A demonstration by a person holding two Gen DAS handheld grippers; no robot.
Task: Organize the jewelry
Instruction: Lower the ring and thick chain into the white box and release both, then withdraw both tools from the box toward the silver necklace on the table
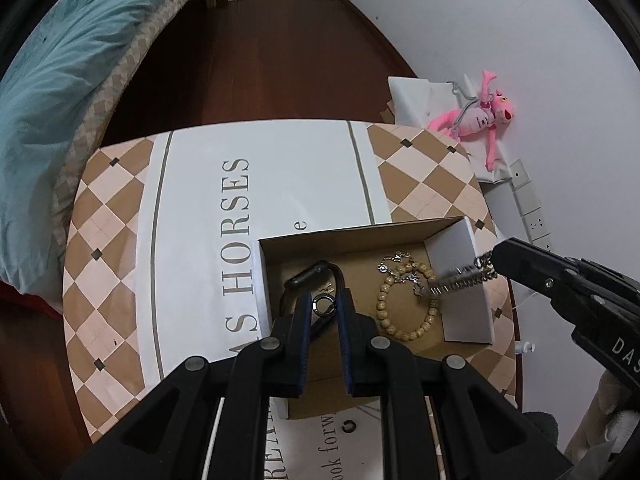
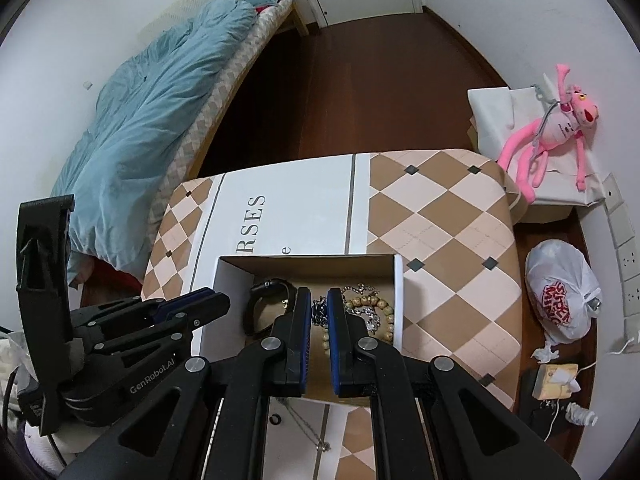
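An open cardboard box [image 1: 460, 240] sits on the patterned table. It holds a black smartwatch [image 1: 310, 276], a wooden bead bracelet [image 1: 404, 334] and a silver flower chain [image 1: 400, 268]. My left gripper [image 1: 325, 302] is over the box, shut on a silver ring [image 1: 324, 305]. My right gripper [image 2: 319, 312] is shut on a silver link bracelet [image 2: 319, 312], which hangs over the box's right wall in the left wrist view [image 1: 460, 280]. The box [image 2: 208, 300], the watch [image 2: 266, 304] and the beads [image 2: 372, 304] also show in the right wrist view.
The table [image 1: 200, 220] has a diamond-patterned cloth with printed words. A thin chain [image 2: 308, 428] and a small ring [image 2: 275, 419] lie on it in front of the box. A bed with a blue duvet [image 2: 152, 128] is left; a pink plush [image 2: 556, 128] and a white bag [image 2: 560, 292] are right.
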